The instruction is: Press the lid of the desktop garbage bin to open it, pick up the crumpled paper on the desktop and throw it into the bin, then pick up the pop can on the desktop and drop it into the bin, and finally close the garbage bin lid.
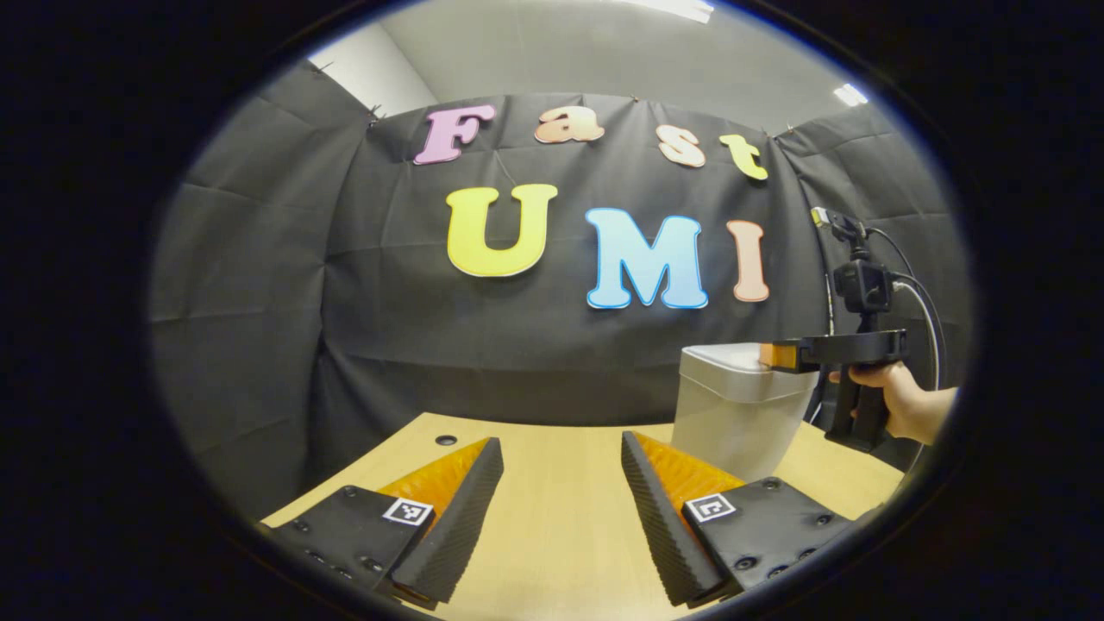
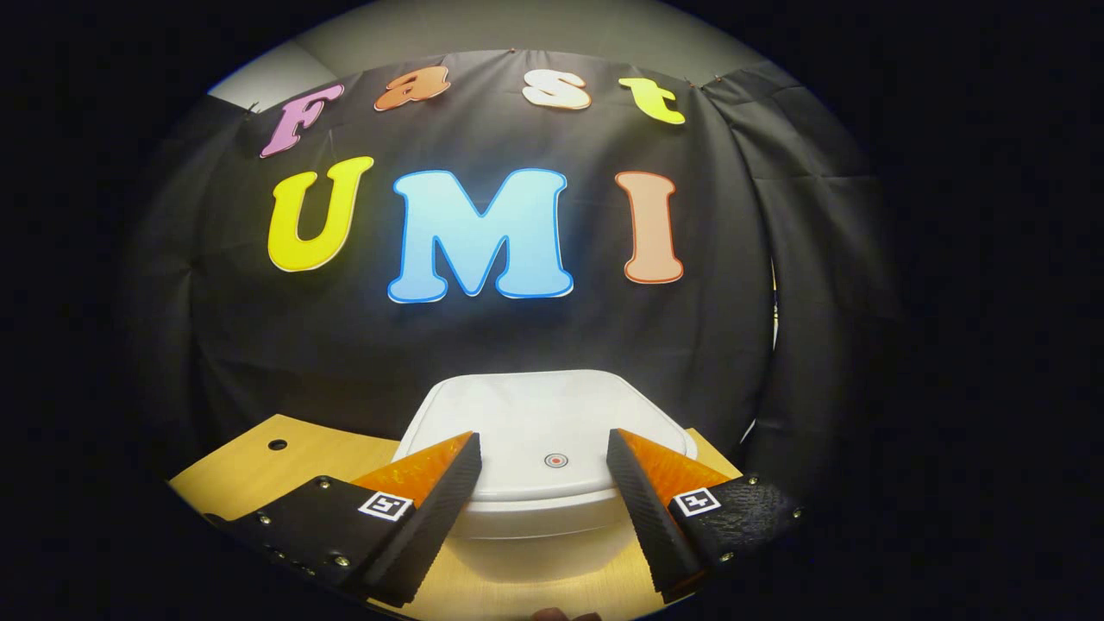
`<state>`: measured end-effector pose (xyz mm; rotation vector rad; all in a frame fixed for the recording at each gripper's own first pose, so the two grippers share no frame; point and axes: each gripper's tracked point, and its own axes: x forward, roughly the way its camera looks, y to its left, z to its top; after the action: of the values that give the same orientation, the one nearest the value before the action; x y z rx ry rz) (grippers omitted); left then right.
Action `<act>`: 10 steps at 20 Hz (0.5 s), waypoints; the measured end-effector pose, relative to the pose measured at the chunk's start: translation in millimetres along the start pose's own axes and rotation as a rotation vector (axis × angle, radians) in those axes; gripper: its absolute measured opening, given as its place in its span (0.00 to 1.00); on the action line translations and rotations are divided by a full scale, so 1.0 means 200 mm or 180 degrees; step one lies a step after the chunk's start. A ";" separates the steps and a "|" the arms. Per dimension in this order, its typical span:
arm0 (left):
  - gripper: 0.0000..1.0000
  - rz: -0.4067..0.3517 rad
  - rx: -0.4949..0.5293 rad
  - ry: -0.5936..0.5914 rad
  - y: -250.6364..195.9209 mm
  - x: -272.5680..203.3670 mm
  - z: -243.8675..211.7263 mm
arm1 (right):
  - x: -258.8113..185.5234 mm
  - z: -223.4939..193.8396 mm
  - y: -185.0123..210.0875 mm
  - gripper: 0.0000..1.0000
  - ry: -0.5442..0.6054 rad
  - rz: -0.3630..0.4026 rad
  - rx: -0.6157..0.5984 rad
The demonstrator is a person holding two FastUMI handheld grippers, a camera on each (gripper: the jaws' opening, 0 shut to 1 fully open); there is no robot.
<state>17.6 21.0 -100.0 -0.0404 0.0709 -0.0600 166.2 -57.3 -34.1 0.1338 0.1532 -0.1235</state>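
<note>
In the left gripper view, the left gripper is hanging with its fingers spread wide over the bare wooden desk, holding nothing. The garbage bin is standing ahead to its right, and a hand is holding the right gripper just over the lid; I cannot tell its jaws here.

In the right gripper view, the right gripper is hovering with fingers parted above the closed lid, its round button lying between the fingertips.

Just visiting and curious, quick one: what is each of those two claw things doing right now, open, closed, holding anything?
Left gripper: open, holding nothing, above the table.
Right gripper: open, holding nothing, fingers either side of the bin lid, which is closed.
</note>
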 end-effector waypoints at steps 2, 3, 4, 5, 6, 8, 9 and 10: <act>0.85 -0.0098 0.0005 0.0033 0.03 0.02 -0.01 | -0.07 -0.01 0.04 0.94 0.0008 -0.0027 0.0000; 0.85 -0.0158 0.0018 0.0046 0.04 0.03 -0.02 | -0.10 -0.01 0.06 0.94 0.0000 -0.0048 -0.0018; 0.85 -0.0223 0.0037 0.0057 0.05 0.04 -0.02 | -0.14 -0.01 0.08 0.94 -0.0004 -0.0070 -0.0048; 0.91 -0.0282 0.0056 0.0061 0.06 0.06 -0.02 | -0.18 -0.01 0.11 0.94 -0.0016 -0.0089 -0.0089; 0.96 -0.0327 0.0073 0.0057 0.07 0.07 -0.01 | -0.22 0.00 0.14 0.94 -0.0035 -0.0095 -0.0129; 0.96 -0.0365 0.0093 0.0018 0.11 0.08 0.01 | -0.31 0.04 0.20 0.94 -0.0104 -0.0070 -0.0205; 0.96 -0.0356 0.0081 -0.0011 0.13 0.07 0.03 | -0.35 0.05 0.22 0.94 -0.0135 -0.0072 -0.0245; 0.91 -0.0349 0.0048 -0.0038 0.13 0.07 0.05 | -0.39 0.07 0.25 0.94 -0.0174 -0.0051 -0.0284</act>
<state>32.8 46.4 -92.1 -0.0297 0.0564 -0.1698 97.5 -0.9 -2.3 0.0404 0.1051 -0.1361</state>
